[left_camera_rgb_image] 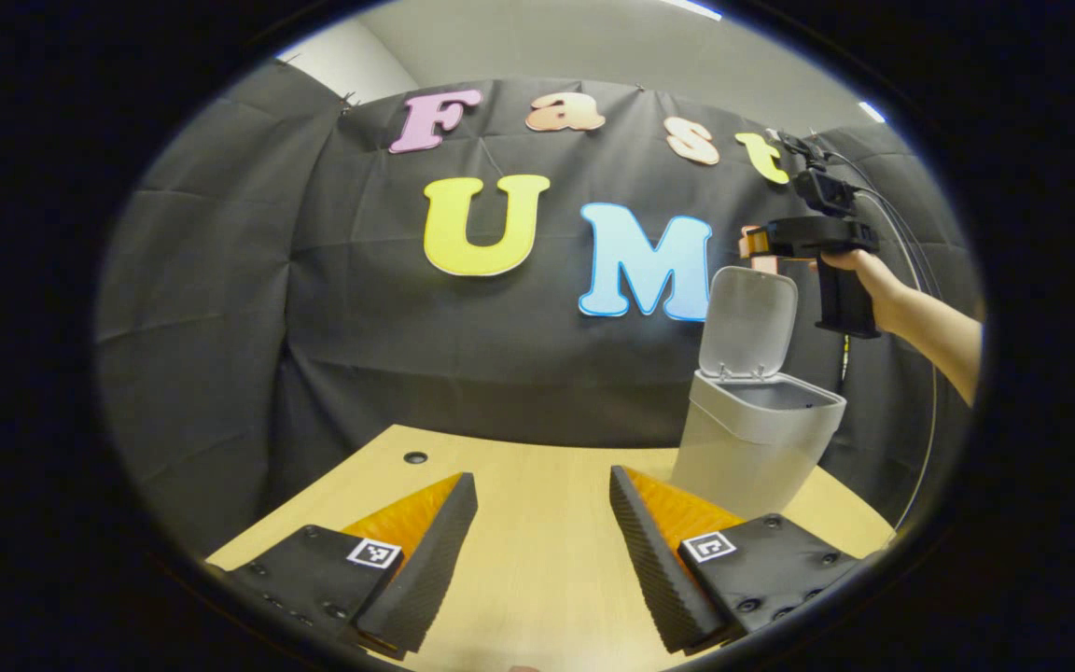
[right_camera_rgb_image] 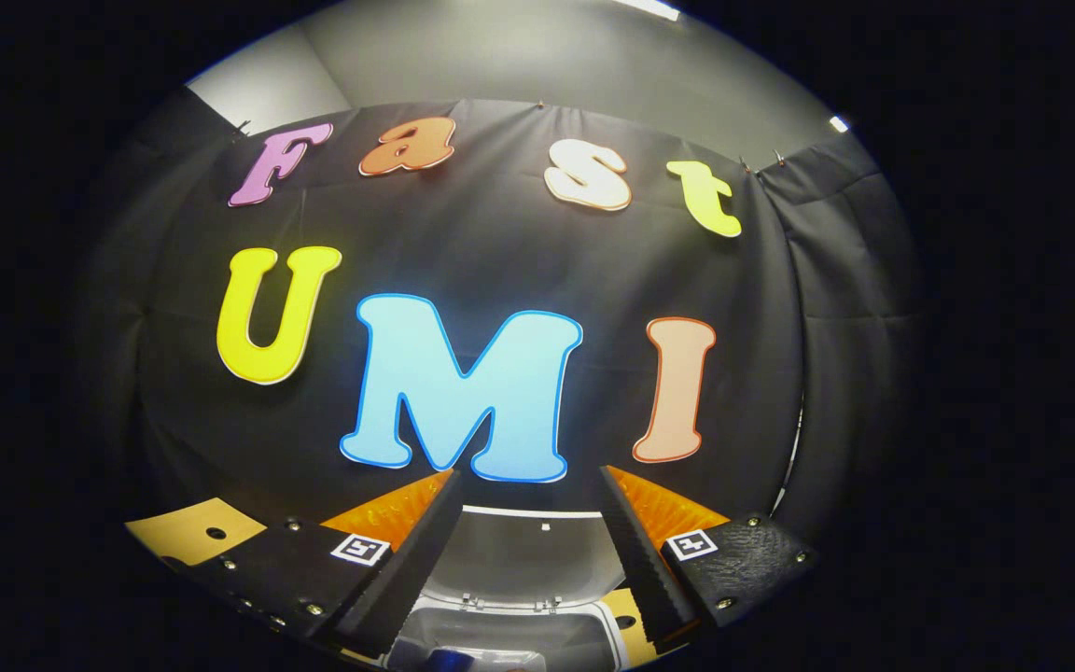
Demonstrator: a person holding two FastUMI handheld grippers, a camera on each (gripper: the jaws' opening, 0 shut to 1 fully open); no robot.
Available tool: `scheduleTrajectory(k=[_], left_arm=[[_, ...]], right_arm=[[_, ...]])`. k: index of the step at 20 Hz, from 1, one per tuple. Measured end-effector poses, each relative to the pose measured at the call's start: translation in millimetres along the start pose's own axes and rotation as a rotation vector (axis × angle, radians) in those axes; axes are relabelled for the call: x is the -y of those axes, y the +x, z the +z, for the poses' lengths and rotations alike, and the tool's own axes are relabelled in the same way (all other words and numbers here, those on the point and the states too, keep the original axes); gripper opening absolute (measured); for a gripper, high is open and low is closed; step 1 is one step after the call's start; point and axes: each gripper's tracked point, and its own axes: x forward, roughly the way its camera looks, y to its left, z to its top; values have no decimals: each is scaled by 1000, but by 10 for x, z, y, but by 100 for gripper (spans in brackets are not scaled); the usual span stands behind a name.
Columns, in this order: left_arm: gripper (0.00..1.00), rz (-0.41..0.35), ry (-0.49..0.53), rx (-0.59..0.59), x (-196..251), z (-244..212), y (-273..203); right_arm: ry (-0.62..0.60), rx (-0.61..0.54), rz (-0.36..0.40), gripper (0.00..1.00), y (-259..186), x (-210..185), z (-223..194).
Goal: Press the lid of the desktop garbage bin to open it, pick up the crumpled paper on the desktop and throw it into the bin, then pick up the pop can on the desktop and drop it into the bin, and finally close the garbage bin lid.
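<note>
Left gripper view: our left tongs (left_camera_rgb_image: 542,551) gape over the smooth wooden desk (left_camera_rgb_image: 537,467); the grey plastic bin (left_camera_rgb_image: 754,439) stands right, lid (left_camera_rgb_image: 748,322) upright. Right gripper view: right tongs (right_camera_rgb_image: 528,560) spread (ridged pads) above the bin's (right_camera_rgb_image: 509,644) mouth.

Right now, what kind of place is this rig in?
Likely a staged recording booth, not a home: black cloth wall behind a bare wooden desktop, with a small garbage bin, lid up, as a prop.
</note>
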Motion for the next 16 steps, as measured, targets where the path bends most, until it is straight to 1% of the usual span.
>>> scheduleTrajectory(k=[6,7,9,10,11,12,13,14,15,16], left_arm=[[96,36,-19,-16,-135,-102,27],[91,41,-19,-16,-161,-95,23],[94,46,-17,-12,-174,-84,32],[97,47,-16,-11,-175,-82,32],[97,48,-15,-13,-169,-90,38],[91,47,-15,-15,-158,-99,33],[91,44,-17,-16,-131,-111,28],[94,42,-19,-15,-105,-111,17],[94,42,-20,-11,-92,-122,-3],[96,42,-19,-7,-68,-114,-21]], right_arm=[[62,-30,-45,92,223,139,-122],[71,-38,-38,92,235,143,-145],[91,-41,-27,92,244,139,-143],[97,-46,-21,92,240,132,-166],[99,-47,-18,93,235,134,-162],[100,-50,-14,93,228,139,-167],[99,-52,-10,93,223,130,-170],[99,-52,-5,93,213,131,-177],[103,-52,0,93,204,132,-174],[110,-52,8,93,195,127,-183]])
